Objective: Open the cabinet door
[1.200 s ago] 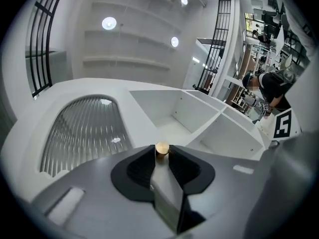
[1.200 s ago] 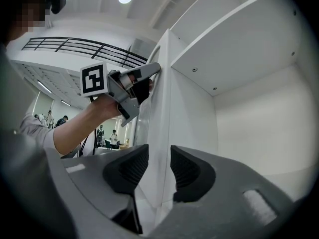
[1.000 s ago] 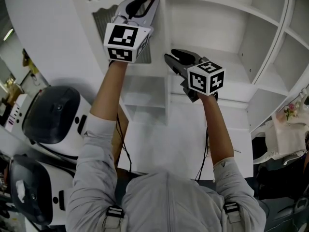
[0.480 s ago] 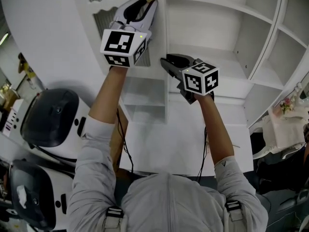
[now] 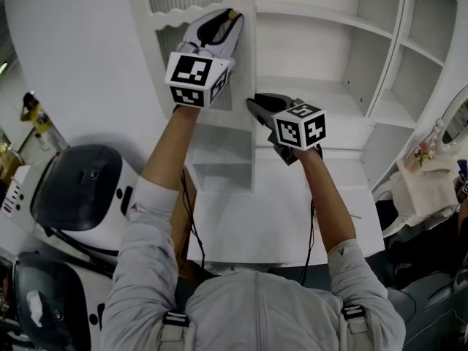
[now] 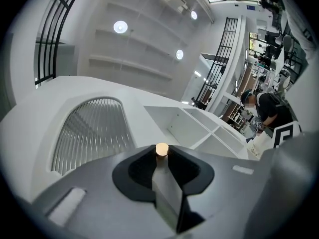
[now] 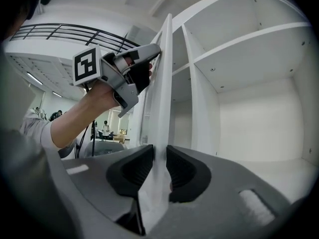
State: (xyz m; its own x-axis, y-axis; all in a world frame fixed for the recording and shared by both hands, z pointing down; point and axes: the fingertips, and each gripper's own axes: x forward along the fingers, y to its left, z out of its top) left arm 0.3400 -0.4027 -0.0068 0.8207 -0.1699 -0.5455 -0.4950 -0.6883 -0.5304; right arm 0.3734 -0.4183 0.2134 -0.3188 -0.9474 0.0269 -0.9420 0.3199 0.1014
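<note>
The white cabinet door point(image 5: 241, 72), with a ribbed arched panel point(image 6: 94, 128), stands swung out and edge-on to me. My left gripper point(image 5: 232, 14) is shut on the door's free edge, high up at the small tan knob point(image 6: 162, 149). Lower on the same edge is my right gripper point(image 5: 256, 102). Its jaws are closing, and its dark pads point(image 7: 137, 166) sit against both faces of the door point(image 7: 162, 83). The right gripper view also shows the left gripper point(image 7: 152, 51) on the door above.
Open white shelves point(image 5: 314, 86) lie behind the door, with a white counter point(image 5: 270, 210) below them. Two white machines with dark domes point(image 5: 80, 189) stand at the left. A small flower bunch point(image 5: 423, 152) is at the right. People point(image 6: 266, 113) stand far off.
My right gripper has moved left onto the door's edge and its jaws have narrowed around it. My left gripper kept its hold near the knob and shifted slightly with the door.
</note>
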